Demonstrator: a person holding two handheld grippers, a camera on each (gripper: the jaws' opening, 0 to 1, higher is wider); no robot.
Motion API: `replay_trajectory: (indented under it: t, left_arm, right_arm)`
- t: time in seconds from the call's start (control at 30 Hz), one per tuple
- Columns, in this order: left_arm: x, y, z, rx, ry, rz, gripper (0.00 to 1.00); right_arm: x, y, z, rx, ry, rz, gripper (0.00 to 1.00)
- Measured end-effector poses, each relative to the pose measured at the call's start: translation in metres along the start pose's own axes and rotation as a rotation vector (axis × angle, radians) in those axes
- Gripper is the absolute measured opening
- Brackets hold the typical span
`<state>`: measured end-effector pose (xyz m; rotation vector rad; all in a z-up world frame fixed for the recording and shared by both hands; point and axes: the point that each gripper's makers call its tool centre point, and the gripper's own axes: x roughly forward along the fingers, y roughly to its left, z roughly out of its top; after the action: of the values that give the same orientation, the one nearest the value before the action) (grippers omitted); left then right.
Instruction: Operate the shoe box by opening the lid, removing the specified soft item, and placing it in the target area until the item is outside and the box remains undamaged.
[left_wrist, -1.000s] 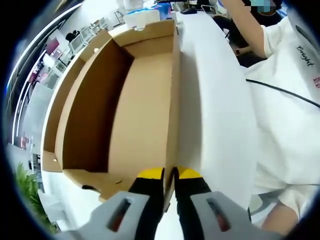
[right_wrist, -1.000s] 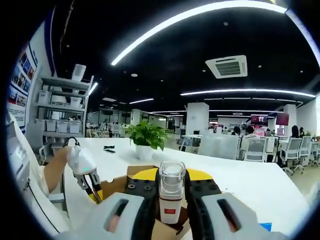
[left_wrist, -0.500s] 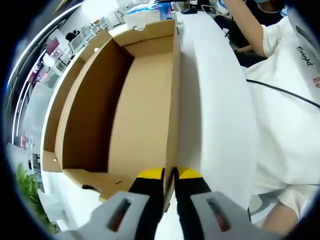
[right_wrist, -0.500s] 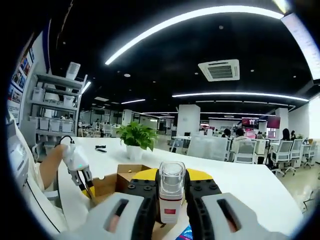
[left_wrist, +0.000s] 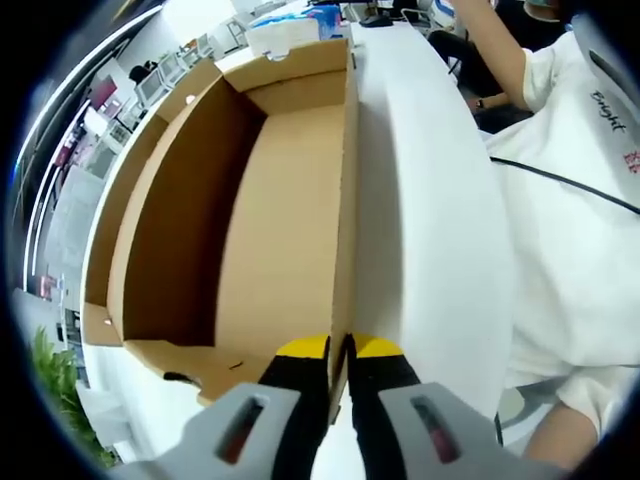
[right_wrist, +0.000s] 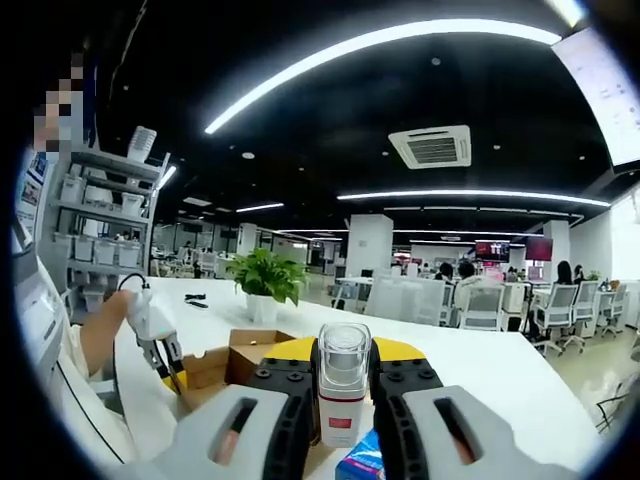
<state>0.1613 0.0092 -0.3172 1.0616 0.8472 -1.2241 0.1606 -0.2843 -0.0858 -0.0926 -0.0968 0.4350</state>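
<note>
An open brown cardboard shoe box (left_wrist: 280, 230) lies on the white table (left_wrist: 430, 200), its inside bare as far as the left gripper view shows. My left gripper (left_wrist: 338, 350) is shut on the top edge of the box's near side wall. In the right gripper view the same box (right_wrist: 245, 350) sits low at the left, with the left gripper (right_wrist: 172, 375) on it. My right gripper (right_wrist: 343, 350) is shut on a small white bottle (right_wrist: 343, 390) with a clear cap and a red label, held up above the table.
A person in a white shirt (left_wrist: 580, 230) stands close on the right of the table. A white pack (left_wrist: 285, 35) lies beyond the box. A blue pack (right_wrist: 360, 462) shows under the right jaws. A potted plant (right_wrist: 265, 280) and shelves (right_wrist: 100, 230) stand behind.
The right gripper view has risen and swung a little, so the box sits lower left and a blue pack shows below. The bottle stays gripped. The left gripper holds the box wall unchanged.
</note>
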Motion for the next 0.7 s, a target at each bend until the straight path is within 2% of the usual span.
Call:
replay_trajectory:
  t: [0.6, 0.7]
  left_arm:
    - [0.0, 0.0, 0.0, -0.017, 0.007, 0.004, 0.06]
    - [0.0, 0.0, 0.0, -0.019, 0.007, 0.005, 0.06]
  right_arm:
    - [-0.049, -0.031, 0.001, -0.005, -0.013, -0.072, 0.18]
    - [-0.057, -0.041, 0.001, -0.042, -0.003, -0.119, 0.18]
